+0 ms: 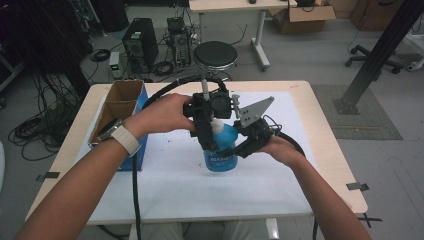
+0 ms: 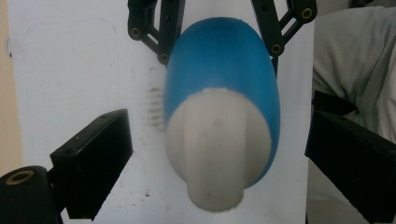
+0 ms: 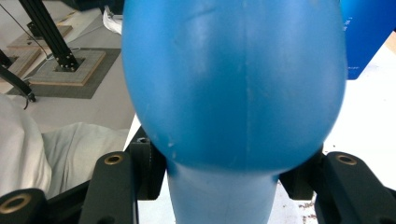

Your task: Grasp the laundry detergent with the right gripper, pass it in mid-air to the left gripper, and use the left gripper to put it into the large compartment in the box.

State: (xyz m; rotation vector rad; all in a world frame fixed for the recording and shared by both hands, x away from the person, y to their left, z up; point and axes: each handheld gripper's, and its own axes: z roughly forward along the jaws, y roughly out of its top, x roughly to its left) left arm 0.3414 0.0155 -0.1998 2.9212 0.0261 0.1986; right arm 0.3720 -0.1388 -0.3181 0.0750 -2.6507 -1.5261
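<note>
A blue plastic bottle [image 1: 222, 155] with a white cap [image 1: 216, 125] stands at the middle of the table. My right gripper [image 1: 239, 148] comes in from the right and is shut on its body. In the right gripper view the bottle [image 3: 233, 84] bulges above a narrow waist, and the jaws press that waist from both sides [image 3: 224, 186]. My left gripper [image 1: 208, 137] reaches down over the top. In the left gripper view its jaws stand open [image 2: 217, 140], wide of the white cap [image 2: 210, 154] on either side and not touching it.
An open cardboard box with blue sides [image 1: 117, 115] stands on the table's left part. A white mat [image 1: 175, 185] covers most of the wooden tabletop [image 1: 325, 125]. Cables trail from both grippers. The blue box side [image 3: 369, 32] rises behind the bottle.
</note>
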